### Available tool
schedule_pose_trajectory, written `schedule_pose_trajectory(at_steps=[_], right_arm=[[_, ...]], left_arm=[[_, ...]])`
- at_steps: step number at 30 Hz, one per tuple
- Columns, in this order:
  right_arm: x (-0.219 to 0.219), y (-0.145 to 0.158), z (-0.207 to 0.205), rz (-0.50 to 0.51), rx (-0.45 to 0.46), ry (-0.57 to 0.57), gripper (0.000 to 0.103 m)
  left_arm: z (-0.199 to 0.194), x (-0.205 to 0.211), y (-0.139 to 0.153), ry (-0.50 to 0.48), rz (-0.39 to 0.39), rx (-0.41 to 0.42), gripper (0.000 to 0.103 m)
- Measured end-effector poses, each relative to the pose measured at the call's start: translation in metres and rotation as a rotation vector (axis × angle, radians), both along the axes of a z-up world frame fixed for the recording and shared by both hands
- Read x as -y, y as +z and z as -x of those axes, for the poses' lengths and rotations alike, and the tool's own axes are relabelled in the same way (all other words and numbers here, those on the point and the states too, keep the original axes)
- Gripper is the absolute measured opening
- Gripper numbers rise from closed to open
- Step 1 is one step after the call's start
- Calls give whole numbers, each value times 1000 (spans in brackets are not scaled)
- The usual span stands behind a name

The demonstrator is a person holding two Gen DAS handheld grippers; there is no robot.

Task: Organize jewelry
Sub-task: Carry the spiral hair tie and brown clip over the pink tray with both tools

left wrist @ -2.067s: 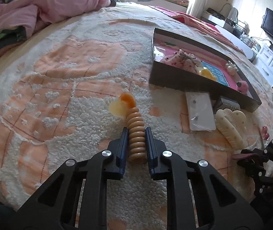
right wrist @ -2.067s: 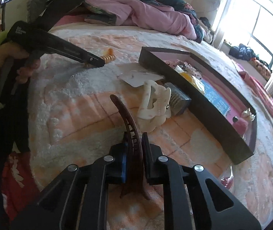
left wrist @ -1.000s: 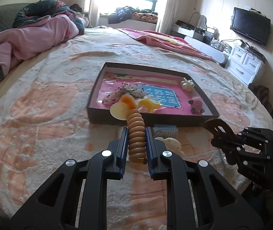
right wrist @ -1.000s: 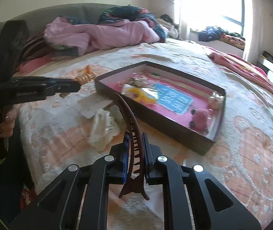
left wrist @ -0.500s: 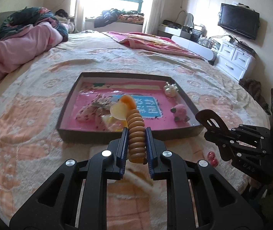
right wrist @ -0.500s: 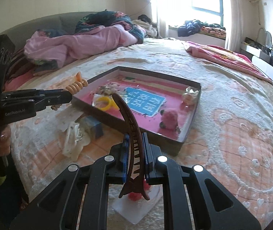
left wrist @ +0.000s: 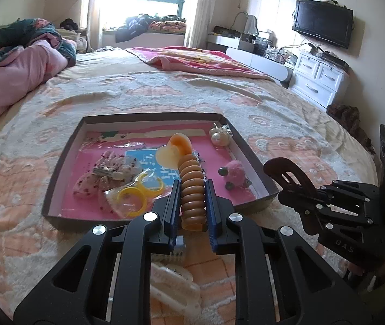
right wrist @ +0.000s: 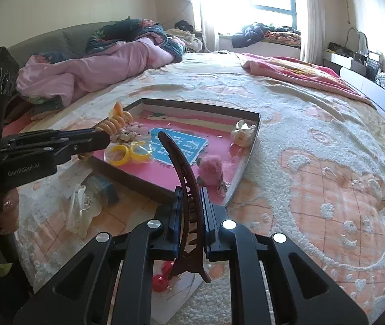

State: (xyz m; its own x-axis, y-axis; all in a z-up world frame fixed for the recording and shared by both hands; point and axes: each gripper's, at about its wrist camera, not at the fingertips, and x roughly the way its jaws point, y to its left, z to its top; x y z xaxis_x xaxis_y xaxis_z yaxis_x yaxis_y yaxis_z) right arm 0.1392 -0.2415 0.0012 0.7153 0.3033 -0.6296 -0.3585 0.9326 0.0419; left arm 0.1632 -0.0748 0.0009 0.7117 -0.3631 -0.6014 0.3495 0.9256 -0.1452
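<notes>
My left gripper [left wrist: 191,189] is shut on an orange spiral hair tie [left wrist: 191,189] with a pale heart charm, held above the near edge of a dark tray [left wrist: 57,168] with a pink lining. My right gripper [right wrist: 189,200] is shut on a brown curved hair clip [right wrist: 183,178], held near the tray's near right corner; it also shows in the left wrist view [left wrist: 287,170]. In the tray lie yellow rings in a bag [left wrist: 135,192], a pink fluffy clip [left wrist: 233,173], a pearl piece [left wrist: 219,135] and a pink-white bow [left wrist: 103,176].
The tray rests on a bed with a cream and orange blanket [right wrist: 327,189]. In front of the tray lie a white claw clip [right wrist: 78,208], a small blue-grey item [right wrist: 103,187] and red beads on a card [right wrist: 162,279]. A pink quilt [right wrist: 97,65] lies at the back left.
Both grippers have risen and swung over to the tray with their items still held. The left one now holds the hair tie over the tray's near edge.
</notes>
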Motion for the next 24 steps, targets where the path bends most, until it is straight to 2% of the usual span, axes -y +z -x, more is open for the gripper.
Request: schedule_pose_trajectory(at_steps=[12, 24], right_arm=[[4, 4, -31, 9, -1, -41, 12], [4, 2, -84, 7, -35, -63, 12]], left_arm=[[-31, 4, -14, -16, -3, -44, 11], [-53, 14, -27, -53, -9, -85, 11]])
